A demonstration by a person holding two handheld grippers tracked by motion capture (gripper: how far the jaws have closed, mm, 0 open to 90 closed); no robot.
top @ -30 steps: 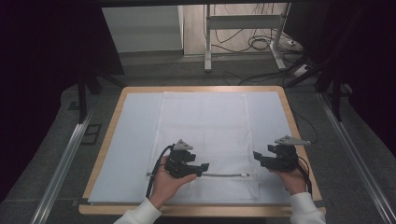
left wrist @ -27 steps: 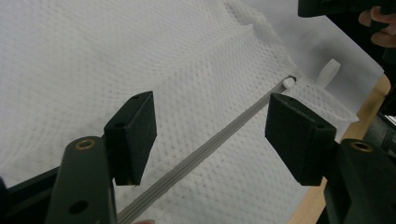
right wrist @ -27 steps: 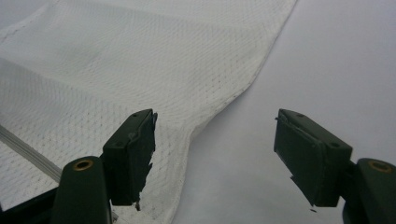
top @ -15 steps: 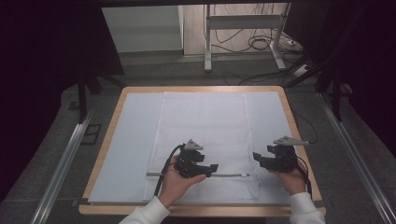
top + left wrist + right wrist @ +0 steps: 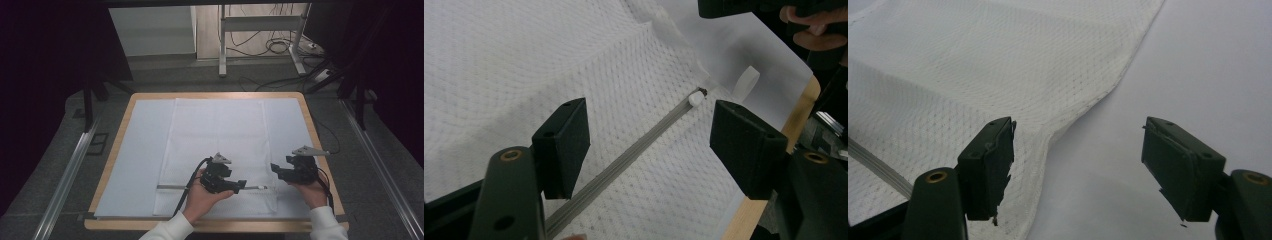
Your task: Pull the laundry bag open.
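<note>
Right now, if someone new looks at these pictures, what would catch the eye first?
Probably the white mesh bag, spread flat in the middle of the table. Next, its grey zipper running along the near end, with the left hand-held gripper hovering open right over it. The right hand-held gripper, also open, waits at the bag's right edge.

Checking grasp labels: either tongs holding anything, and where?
Nothing held. Left tongs open over the zipper; right tongs open at the mesh bag's edge.

White mesh zippered bag [image 5: 215, 150] flat on table, grey zipper [image 5: 634, 155] near front edge.
</note>
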